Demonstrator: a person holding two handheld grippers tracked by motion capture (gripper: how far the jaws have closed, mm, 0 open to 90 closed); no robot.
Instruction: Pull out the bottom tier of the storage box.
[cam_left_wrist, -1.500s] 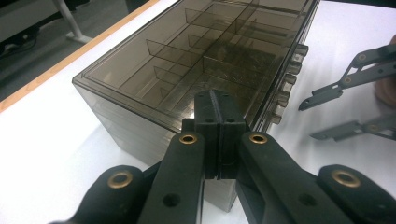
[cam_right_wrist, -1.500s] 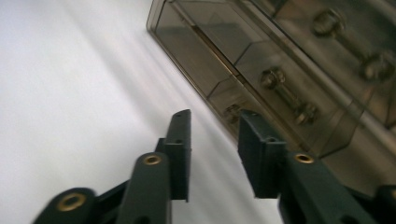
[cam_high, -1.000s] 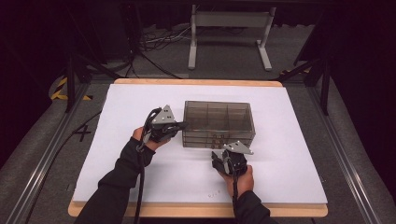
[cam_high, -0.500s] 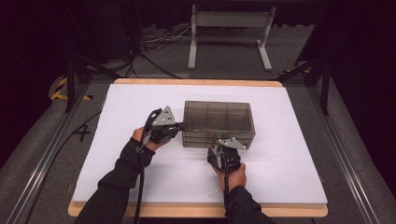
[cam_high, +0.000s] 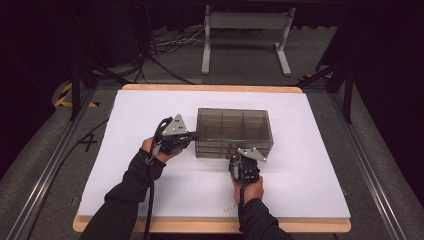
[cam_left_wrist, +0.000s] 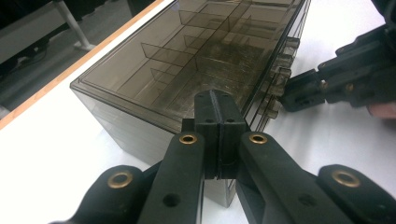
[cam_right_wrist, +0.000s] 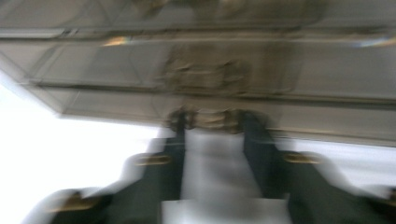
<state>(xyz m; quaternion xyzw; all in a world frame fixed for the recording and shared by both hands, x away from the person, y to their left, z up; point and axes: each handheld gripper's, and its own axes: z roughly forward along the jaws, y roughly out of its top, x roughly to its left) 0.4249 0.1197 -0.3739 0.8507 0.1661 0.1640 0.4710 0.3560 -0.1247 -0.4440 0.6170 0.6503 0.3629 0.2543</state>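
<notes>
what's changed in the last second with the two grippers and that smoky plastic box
The right gripper moved forward and leftward up to the box's front, its jaws open around a drawer handle. The left gripper stayed shut against the box's left end; the box did not move.

The drawer box (cam_high: 234, 131) is smoky transparent plastic with a glossy, smooth surface. The left gripper (cam_left_wrist: 219, 105) is matt black plastic with brass-coloured metal rivets. The table (cam_high: 210, 225) has a matt white top and a wooden edge.

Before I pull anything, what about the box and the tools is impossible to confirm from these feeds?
- Right tool, right gripper view: motion blur hides whether it touches the drawer handle.
- Smoky transparent plastic drawer box, high view: handles too small.
- Left tool, left gripper view: its shut jaws hide the box's contact spot.
</notes>
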